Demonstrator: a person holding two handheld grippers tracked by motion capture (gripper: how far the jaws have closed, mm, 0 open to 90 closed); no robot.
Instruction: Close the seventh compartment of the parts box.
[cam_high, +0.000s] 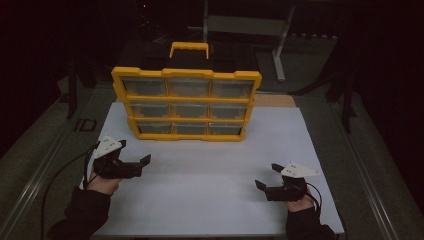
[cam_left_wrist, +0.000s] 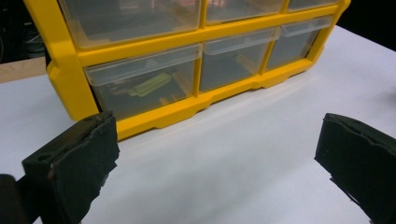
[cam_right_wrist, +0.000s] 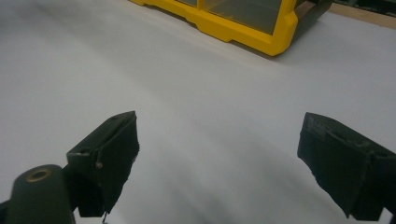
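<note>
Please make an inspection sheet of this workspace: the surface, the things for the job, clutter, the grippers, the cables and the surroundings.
Surface: white board lying on a grey table, bare in front of the grippers.
Job's things: yellow drawer cabinet stands upright at the far side, three rows of three clear drawers, all pushed in; bottom-left drawer holds small greenish parts.
Clutter: nothing seen.
Grippers: left gripper and right gripper both open, empty, apart from the cabinet.
Cables: black cable trails from the left gripper off the board.
Surroundings: dark; metal frame behind the table.
</note>
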